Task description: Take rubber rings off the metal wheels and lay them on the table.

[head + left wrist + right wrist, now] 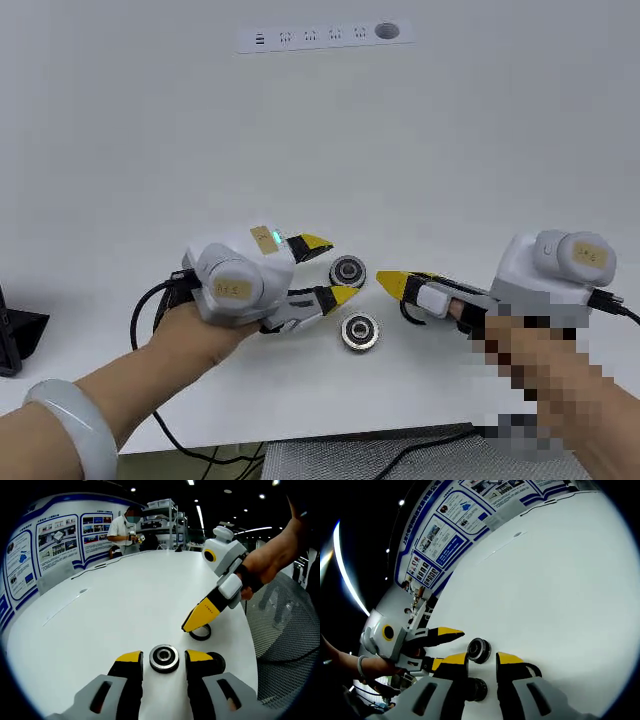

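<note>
A black rubber ring (pixel 200 633) sits just right of the far metal wheel (pixel 348 270), seemingly hooked on one jaw of the right gripper (pixel 388 282), whose jaws are narrow. The left gripper (pixel 330 269) straddles that wheel, jaws wide. A second wheel (pixel 360 331) lies nearer the surface (pixel 300 130) edge. The writing on the gripper stickers (pixel 232 289) is unreadable.

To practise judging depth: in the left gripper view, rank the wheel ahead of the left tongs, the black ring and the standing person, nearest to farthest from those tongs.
1. Wheel: straight ahead, right by the tips.
2. Ring: farther on, to the right, lying on the table.
3. Person: far off beyond the table, upper left.
</note>
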`<state>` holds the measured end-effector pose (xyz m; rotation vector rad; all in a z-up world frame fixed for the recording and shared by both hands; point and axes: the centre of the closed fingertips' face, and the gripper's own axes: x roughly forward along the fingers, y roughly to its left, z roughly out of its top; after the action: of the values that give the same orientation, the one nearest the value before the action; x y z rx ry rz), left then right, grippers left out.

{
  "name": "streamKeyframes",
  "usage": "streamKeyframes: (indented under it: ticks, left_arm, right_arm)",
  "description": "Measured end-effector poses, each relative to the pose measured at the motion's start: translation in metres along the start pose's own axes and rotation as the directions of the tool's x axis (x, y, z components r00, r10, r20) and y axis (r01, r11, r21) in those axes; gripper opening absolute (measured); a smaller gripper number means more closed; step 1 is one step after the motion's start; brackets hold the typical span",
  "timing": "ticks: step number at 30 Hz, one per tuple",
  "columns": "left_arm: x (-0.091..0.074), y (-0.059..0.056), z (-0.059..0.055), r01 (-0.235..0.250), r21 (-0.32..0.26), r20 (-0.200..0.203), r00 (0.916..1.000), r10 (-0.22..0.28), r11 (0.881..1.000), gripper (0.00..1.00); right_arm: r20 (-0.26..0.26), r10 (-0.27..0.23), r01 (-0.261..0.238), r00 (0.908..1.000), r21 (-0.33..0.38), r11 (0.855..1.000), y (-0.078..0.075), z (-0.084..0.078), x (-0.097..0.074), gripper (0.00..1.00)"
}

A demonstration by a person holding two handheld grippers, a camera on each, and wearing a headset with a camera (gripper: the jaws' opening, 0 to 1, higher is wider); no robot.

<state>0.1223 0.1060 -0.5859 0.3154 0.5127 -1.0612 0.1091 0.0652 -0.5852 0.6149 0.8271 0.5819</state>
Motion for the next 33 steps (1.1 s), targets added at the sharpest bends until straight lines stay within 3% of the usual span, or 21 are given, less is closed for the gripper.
streamKeyframes:
  ticks: [14,33]
  left_arm:
    - [0.009,0.0,-0.007,0.008,0.012,-0.05,0.9987,-0.008,1.0,0.2]
    - [0.013,-0.002,-0.009,0.027,0.045,-0.074,0.997,-0.023,0.999,0.14]
  right_arm:
    - [-0.006,0.015,-0.014,0.9999,0.042,0.999,0.001,-0.003,0.008,0.23]
    - [0.003,0.041,-0.041,0.9992,0.124,0.991,-0.001,-0.004,0.018,0.23]
